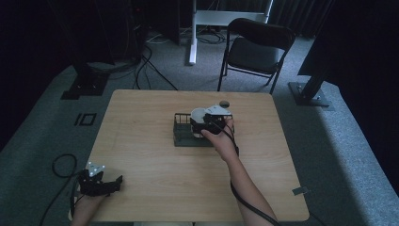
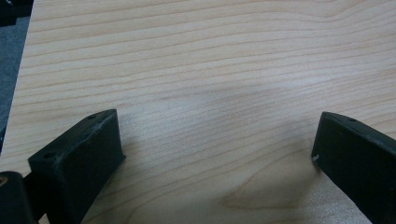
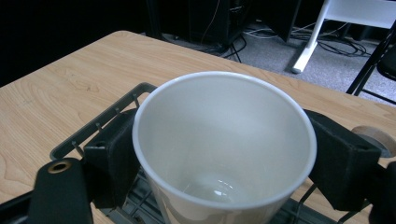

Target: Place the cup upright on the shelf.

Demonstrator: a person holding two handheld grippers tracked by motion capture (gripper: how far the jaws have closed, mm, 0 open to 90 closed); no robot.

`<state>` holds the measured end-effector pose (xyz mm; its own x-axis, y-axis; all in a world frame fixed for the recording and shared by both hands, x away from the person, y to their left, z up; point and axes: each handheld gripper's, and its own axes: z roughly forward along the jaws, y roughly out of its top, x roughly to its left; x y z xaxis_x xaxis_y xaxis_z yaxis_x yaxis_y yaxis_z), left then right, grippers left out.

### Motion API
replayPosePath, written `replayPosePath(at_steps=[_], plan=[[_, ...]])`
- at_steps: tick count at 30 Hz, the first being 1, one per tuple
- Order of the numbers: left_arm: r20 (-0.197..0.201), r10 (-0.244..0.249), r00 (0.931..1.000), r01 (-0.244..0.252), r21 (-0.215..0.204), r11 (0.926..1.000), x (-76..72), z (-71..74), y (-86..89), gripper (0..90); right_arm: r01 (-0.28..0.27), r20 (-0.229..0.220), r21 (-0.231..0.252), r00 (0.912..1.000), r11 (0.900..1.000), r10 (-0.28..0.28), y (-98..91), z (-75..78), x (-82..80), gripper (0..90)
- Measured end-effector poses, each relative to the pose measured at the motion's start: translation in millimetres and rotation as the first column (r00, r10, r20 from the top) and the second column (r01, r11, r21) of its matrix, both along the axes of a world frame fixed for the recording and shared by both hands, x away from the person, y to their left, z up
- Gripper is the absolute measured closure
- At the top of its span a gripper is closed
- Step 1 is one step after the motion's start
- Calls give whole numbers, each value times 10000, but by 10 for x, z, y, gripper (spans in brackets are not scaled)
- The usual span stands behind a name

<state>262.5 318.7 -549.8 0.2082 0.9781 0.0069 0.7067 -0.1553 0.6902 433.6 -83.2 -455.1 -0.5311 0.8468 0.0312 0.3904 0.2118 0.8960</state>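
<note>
A white cup (image 3: pixel 224 140) stands upright between the two black jaws of my right gripper (image 3: pixel 224 158), which is shut on its sides. The cup (image 1: pixel 198 115) is held over a dark wire rack (image 1: pixel 181 134) at the middle of the wooden table (image 1: pixel 141 155), with the right gripper (image 1: pixel 202 123) at it. The rack's rim (image 3: pixel 98 123) shows below and left of the cup. My left gripper (image 1: pixel 115 183) rests at the table's near left corner, its jaws wide apart over bare wood (image 2: pixel 210 93), holding nothing.
A small round wooden-topped object (image 1: pixel 224 103) lies just beyond the rack, seen also as a disc (image 3: pixel 373 137) at right. A black folding chair (image 1: pixel 256 47) and a white stand (image 1: pixel 193 33) are behind the table. Cables lie on the floor.
</note>
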Motion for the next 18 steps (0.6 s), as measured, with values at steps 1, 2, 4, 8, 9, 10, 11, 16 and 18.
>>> replayPosePath(at_steps=[1,2,4,8,9,10,11,16,18], plan=[[0,1,10000,-1,0,10000,0,0,0,19,2,6,-14,10000,10000,-2,3,-1,-2,191],[-2,0,10000,0,1,10000,0,0,0,19,-2,21,-52,10000,10000,2,7,0,-5,191],[-1,-1,10000,1,1,10000,0,0,0,19,-12,33,-77,10000,10000,13,11,1,-7,190],[-1,-1,10000,1,0,10000,0,0,0,19,-156,10,-67,9999,9999,156,8,5,-9,186],[-3,-3,10000,3,1,10000,0,0,0,19,-243,-23,-63,9997,9997,243,6,7,-9,182],[-2,-1,10000,1,2,10000,0,0,0,19,-245,-17,13,9997,9997,245,8,8,-21,177],[-2,-2,10000,2,2,10000,0,0,0,19,-341,-24,43,9994,9994,341,10,10,-27,161],[-2,-1,10000,1,1,10000,0,0,0,19,-546,87,-33,9985,9985,546,38,40,-60,117],[0,-1,10000,1,2,10000,0,0,0,19,-510,140,-7,9986,9987,510,31,56,-65,117]])
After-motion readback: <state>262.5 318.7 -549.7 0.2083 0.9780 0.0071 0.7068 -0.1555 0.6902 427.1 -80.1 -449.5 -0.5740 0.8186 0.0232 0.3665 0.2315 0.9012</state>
